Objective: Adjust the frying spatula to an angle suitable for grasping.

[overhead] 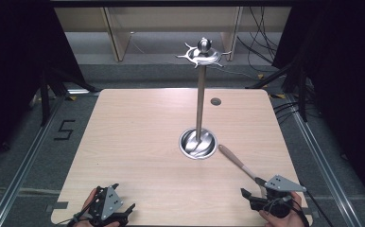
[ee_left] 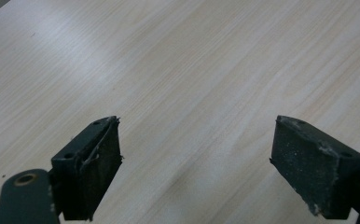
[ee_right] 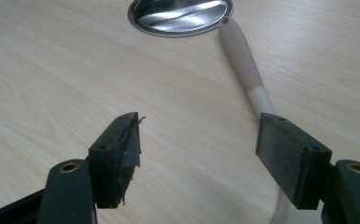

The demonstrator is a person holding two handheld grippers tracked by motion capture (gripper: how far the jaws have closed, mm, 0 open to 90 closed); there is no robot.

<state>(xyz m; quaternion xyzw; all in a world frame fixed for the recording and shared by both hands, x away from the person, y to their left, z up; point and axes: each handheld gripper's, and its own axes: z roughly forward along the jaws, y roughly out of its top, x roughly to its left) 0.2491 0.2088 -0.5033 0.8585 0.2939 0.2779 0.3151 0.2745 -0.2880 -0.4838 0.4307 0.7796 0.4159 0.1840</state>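
A utensil with a long beige handle (overhead: 237, 163) lies flat on the wooden table (overhead: 138, 137), its holed end beside a metal stand's round base (overhead: 198, 143). In the right gripper view the handle (ee_right: 241, 51) runs from that base (ee_right: 180, 16) toward me and passes under the right-hand jaw. My right gripper (ee_right: 199, 126) stands open, nothing pressed between its pads; it sits at the table's near right corner (overhead: 255, 188). My left gripper (ee_left: 197, 126) is open over bare wood, at the near left edge (overhead: 124, 196).
The stand's thin pole rises from the base to a crown of hooks with a ball on top (overhead: 203, 53). A small grey cable cap (overhead: 215, 101) sits in the tabletop behind it. Dark curtains and cables flank the table.
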